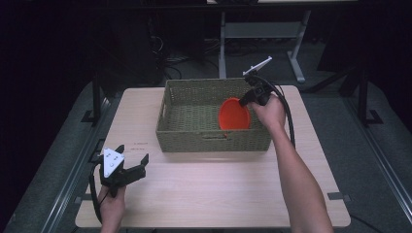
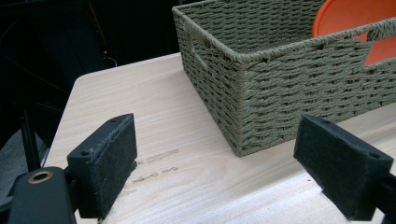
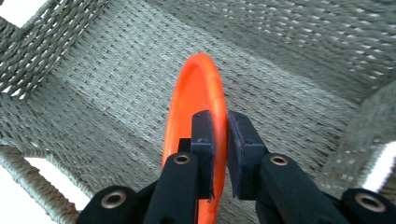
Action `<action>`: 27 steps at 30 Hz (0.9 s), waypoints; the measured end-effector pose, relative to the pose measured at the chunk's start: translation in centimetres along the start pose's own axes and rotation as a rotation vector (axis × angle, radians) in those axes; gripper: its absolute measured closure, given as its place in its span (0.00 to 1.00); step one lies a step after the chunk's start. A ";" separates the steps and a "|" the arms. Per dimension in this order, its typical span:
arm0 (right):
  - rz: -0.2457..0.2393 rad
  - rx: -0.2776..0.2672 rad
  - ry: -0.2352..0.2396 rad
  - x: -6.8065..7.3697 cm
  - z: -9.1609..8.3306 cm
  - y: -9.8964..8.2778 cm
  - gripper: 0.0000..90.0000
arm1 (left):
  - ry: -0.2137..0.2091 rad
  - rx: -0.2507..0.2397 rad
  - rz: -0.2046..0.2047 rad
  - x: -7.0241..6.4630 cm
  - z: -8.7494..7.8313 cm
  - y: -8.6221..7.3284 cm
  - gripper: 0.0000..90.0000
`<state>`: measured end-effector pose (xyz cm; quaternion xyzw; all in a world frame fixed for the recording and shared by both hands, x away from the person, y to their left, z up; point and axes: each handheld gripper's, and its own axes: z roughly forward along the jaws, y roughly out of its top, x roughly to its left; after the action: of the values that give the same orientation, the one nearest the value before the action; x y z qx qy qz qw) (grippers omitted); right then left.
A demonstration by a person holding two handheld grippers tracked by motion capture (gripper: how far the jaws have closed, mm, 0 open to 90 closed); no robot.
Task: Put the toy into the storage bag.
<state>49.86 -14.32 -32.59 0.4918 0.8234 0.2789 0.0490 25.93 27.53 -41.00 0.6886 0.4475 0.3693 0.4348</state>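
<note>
Near left corner of the light wooden table (image 1: 218,194): left gripper (image 1: 130,165) rests low above the tabletop, jaws wide apart, nothing between them, well clear of everything. Plenty of bare table near and left of it.

Mid table: rectangular grey-green woven basket (image 1: 214,141) with cut-out handles. Right gripper (image 1: 247,99) reaches in over the right end, jaws clamped on the rim of a round orange plastic plate (image 1: 234,115). Plate is on edge inside the basket, at its right end, close to the near wall; whether it touches the floor, can't tell.

Risks: grip is only a thin pinch on the rim, so the plate could pivot or slip. Released upright, it probably rolls or tips against the wall. Tight room at the right wall for gripper and hand; basket's left part is open. Far table edge sits just behind the basket.
</note>
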 end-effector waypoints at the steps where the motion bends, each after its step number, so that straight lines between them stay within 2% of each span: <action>1: 0.000 0.000 0.000 0.0 0.0 0.0 0.90 | 0.000 0.000 0.000 0.0 0.0 0.0 0.14; 5: -0.003 0.010 0.002 0.2 0.8 0.0 0.90 | 0.001 -0.004 0.000 0.0 -0.1 0.0 0.14; 7: -0.014 0.020 -0.031 0.2 0.9 -0.1 0.90 | 0.001 -0.004 -0.001 0.1 -0.1 0.0 0.14; 9: 0.002 0.019 -0.032 -0.1 1.0 -0.3 0.90 | 0.002 -0.003 0.000 0.1 -0.1 0.0 0.14; 10: 0.012 0.035 -0.049 -0.4 1.1 -0.5 0.89 | 0.000 -0.003 -0.001 0.0 -0.1 0.0 0.14; 15: 0.020 0.064 -0.076 -1.1 1.1 -1.0 0.84 | -0.001 0.001 0.003 0.0 0.0 0.0 0.14; 18: 0.017 0.058 -0.098 -1.5 0.8 -1.3 0.80 | -0.001 -0.001 0.004 -0.1 0.0 0.0 0.14; 19: 0.017 0.058 -0.098 -1.5 0.8 -1.3 0.80 | -0.001 -0.001 0.005 -0.1 0.0 0.0 0.14; 20: 0.045 0.042 -0.065 -1.8 0.4 -1.4 0.80 | 0.000 -0.001 0.006 -0.1 -0.1 0.0 0.14; 22: 0.047 0.035 -0.054 -1.9 0.1 -1.4 0.80 | 0.001 -0.001 0.004 -0.1 -0.1 0.0 0.14; 27: 0.039 0.038 -0.061 -1.9 -0.2 -1.6 0.77 | -0.002 0.000 0.005 -0.2 -0.1 0.0 0.14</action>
<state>49.47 -16.53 -33.64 0.5169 0.8169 0.2489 0.0593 25.84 27.34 -40.96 0.6901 0.4453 0.3699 0.4342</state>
